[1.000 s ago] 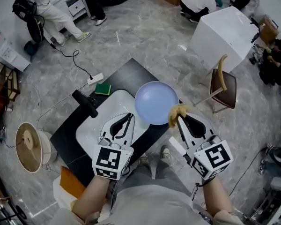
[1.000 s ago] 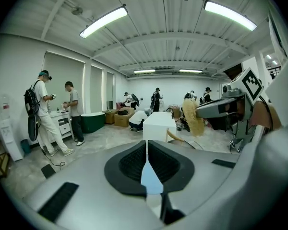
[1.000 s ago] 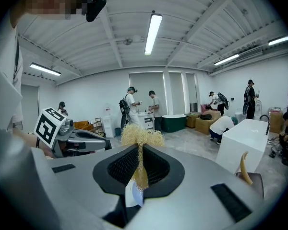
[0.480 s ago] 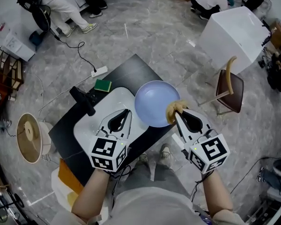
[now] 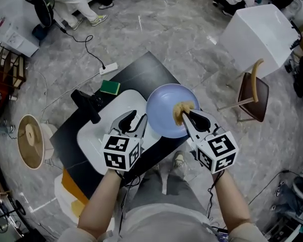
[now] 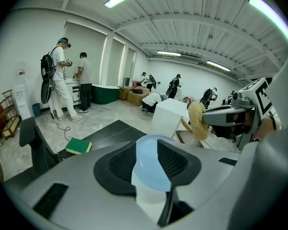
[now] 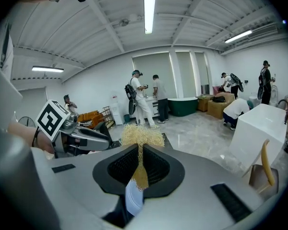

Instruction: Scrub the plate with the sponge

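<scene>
A light blue plate [image 5: 163,102] is over the black table's front edge, beside a white basin. My left gripper [image 5: 135,120] is at the plate's left rim. Its jaws are opening, and the plate's rim [image 6: 146,166] still stands in the wide gap between them, with the pads off it. My right gripper [image 5: 185,116] is shut on a yellowish fibrous sponge [image 5: 180,109], which rests on the plate's right half. In the right gripper view the sponge [image 7: 141,136] sticks out past the jaws of the right gripper [image 7: 140,163], with a bit of plate [image 7: 132,198] below it.
A white basin [image 5: 96,137] with a black faucet [image 5: 86,105] sits on the black table [image 5: 141,72]. A green sponge [image 5: 110,87] lies at the table's far side. A brown chair [image 5: 254,93] and a white box [image 5: 257,32] stand to the right; people stand far back.
My right gripper carried the sponge from the plate's right rim onto its face. The left gripper's jaws, closed before, now stand wide apart.
</scene>
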The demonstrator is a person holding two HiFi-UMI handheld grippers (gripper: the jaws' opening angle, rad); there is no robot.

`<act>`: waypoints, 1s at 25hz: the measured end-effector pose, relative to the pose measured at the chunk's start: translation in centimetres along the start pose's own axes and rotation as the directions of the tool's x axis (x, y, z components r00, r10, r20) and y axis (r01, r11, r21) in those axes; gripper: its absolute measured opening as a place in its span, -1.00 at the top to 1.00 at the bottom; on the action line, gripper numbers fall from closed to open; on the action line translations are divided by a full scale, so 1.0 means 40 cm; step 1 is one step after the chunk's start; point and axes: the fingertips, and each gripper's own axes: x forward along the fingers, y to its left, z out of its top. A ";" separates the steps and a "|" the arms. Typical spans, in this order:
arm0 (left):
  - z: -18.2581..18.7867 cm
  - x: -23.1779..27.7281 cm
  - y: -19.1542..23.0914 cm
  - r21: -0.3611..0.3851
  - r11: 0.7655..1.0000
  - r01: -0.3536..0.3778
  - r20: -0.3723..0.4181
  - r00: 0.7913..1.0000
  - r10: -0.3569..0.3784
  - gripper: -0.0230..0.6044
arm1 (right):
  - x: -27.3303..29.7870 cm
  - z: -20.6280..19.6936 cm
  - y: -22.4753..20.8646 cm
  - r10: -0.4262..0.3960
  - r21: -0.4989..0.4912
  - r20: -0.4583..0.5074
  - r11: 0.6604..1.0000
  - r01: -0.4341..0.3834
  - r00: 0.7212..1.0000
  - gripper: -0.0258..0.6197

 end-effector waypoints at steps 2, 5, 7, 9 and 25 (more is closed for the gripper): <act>-0.031 0.028 0.011 -0.022 1.000 -0.003 -0.026 1.000 0.002 0.44 | 0.036 -0.028 -0.006 0.011 0.004 -0.028 1.000 -0.011 1.000 0.76; -0.087 0.069 0.026 -0.070 0.998 0.002 -0.071 0.997 -0.007 0.42 | 0.087 -0.072 -0.009 0.029 0.006 -0.071 1.000 -0.029 0.997 0.76; -0.129 0.095 0.034 -0.108 0.994 0.006 -0.103 0.995 -0.017 0.41 | 0.117 -0.105 -0.007 0.041 0.007 -0.102 0.999 -0.040 0.994 0.76; -0.165 0.123 0.045 -0.150 0.989 0.008 -0.129 0.991 -0.028 0.40 | 0.148 -0.136 -0.007 0.050 0.005 -0.130 0.999 -0.050 0.990 0.76; -0.334 0.266 0.061 -0.392 0.920 0.008 -0.267 0.956 -0.122 0.40 | 0.313 -0.357 0.004 0.104 -0.046 -0.366 0.991 -0.130 0.925 0.76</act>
